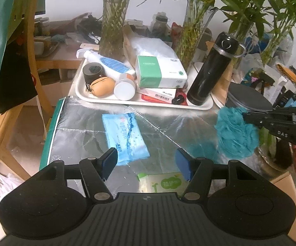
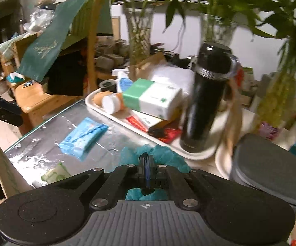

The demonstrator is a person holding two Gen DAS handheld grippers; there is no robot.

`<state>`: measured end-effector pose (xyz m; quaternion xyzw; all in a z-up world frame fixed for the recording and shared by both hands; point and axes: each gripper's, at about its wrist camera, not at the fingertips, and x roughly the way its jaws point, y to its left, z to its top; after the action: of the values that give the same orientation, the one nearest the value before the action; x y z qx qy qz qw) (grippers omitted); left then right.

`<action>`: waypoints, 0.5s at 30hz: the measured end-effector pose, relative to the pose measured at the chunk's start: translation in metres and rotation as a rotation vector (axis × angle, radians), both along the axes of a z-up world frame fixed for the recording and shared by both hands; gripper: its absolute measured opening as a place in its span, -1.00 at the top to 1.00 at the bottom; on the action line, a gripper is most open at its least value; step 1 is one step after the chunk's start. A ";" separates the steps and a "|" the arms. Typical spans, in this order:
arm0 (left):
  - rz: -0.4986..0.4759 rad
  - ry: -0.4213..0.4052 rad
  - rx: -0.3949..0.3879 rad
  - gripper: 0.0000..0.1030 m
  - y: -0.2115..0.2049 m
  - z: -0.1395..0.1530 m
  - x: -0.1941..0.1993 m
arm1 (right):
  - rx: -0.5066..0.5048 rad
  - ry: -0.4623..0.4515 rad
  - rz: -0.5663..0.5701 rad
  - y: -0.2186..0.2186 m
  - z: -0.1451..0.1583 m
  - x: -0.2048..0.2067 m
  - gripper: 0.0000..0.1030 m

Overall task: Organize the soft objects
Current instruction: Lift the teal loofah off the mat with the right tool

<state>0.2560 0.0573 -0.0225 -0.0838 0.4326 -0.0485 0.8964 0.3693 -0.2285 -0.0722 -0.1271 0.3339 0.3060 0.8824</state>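
Tongs first: the right gripper point(image 2: 146, 162) has its two fingers pinched tight on one teal mesh bath pouf point(image 1: 235, 132), holding it up off the foil-covered table point(image 1: 82, 127) near the right edge, while the left gripper point(image 1: 146, 162) hovers with its fingers spread wide and nothing between them. Two soft packs sit flat on the foil, one blue wipes pack point(image 1: 125, 136) just ahead of the left fingers and one green tissue pack point(image 1: 162, 184) right under them. Further back there's one white tray point(image 1: 201, 104) with one black thermos point(image 1: 209, 69), one green-and-white box point(image 1: 160, 72) and one spray bottle point(image 1: 107, 62), plus three glass vases of bamboo behind it.
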 end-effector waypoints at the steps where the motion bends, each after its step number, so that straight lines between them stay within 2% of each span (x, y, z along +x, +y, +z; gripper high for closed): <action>1: -0.001 -0.002 -0.001 -0.20 0.000 0.000 0.000 | -0.003 0.004 -0.009 -0.002 -0.001 0.000 0.95; 15: -0.001 -0.029 -0.034 -0.20 -0.005 0.002 0.000 | -0.050 0.065 -0.016 0.004 -0.015 0.001 0.95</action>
<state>0.2560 0.0526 -0.0208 -0.0979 0.4189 -0.0576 0.9009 0.3701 -0.2241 -0.0873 -0.1367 0.3709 0.2943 0.8701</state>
